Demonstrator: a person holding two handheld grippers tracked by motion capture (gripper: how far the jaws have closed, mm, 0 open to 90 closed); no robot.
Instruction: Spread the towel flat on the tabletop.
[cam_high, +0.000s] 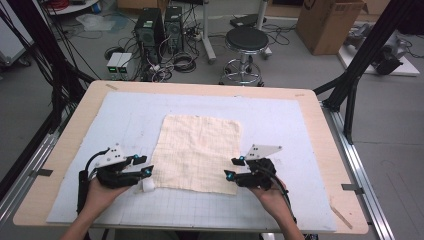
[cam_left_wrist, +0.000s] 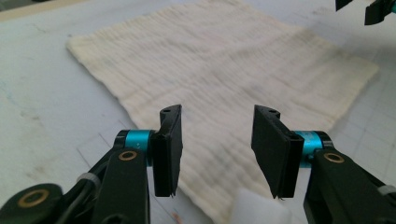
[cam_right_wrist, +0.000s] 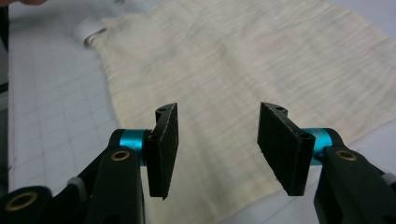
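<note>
crinkled square cream cloth (cam_high: 198, 152) lies flat on gridded white mat (cam_high: 280, 125).

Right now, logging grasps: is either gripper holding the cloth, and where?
Nothing is held: both grippers' jaws stand open at the cloth's near corners.

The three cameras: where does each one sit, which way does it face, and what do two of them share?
High view: above the person's side, looking forward and down on the table; both forearms, left hand-held gripper, right hand-held gripper.
Left gripper view: on the left hand-held gripper, facing across the cloth; own open jaws.
Right gripper view: on the right hand-held gripper, facing the cloth; own open jaws.
Shared: the cream cloth and its white tag.
</note>
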